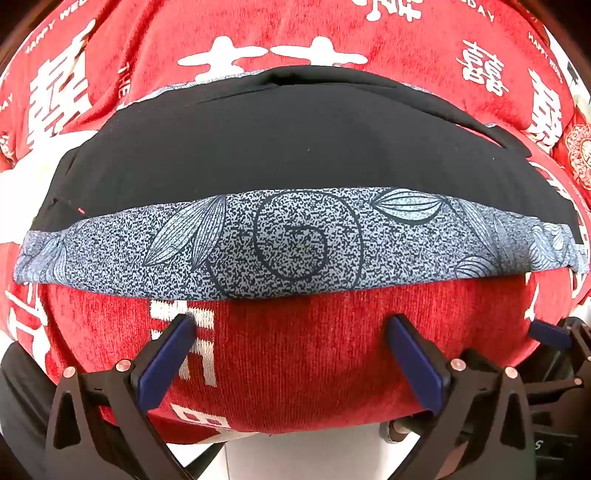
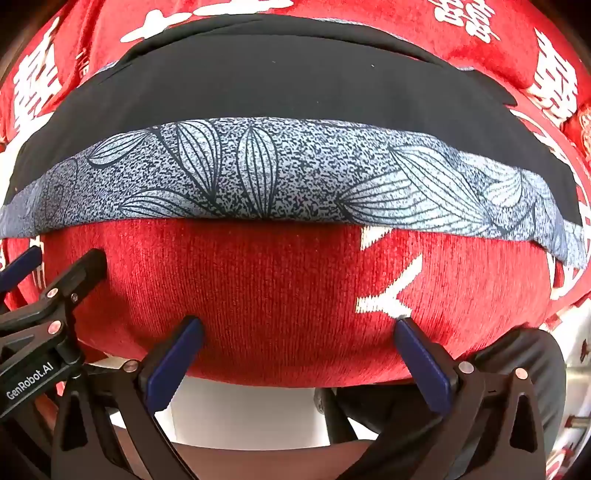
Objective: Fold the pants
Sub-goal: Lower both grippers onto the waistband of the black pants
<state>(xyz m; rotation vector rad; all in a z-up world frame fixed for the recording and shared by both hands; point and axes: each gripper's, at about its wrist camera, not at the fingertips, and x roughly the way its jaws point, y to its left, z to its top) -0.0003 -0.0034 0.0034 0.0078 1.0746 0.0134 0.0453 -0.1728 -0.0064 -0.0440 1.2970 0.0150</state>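
Black pants [image 1: 288, 147] with a grey leaf-print band [image 1: 295, 243] along their near edge lie flat across a red cloth with white characters [image 1: 295, 362]. My left gripper [image 1: 291, 321] is open and empty, a little short of the band. The pants show in the right wrist view [image 2: 280, 88] too, with the band [image 2: 280, 173] across the middle. My right gripper [image 2: 299, 323] is open and empty, short of the band, over bare red cloth [image 2: 258, 288]. The left gripper [image 2: 48, 291] appears at the left edge of the right wrist view.
The red cloth's front edge hangs just behind both grippers, with white floor [image 2: 251, 410] below it. The right gripper's finger [image 1: 546, 332] shows at the right edge of the left wrist view. The cloth extends beyond the pants at the far side [image 1: 258, 33].
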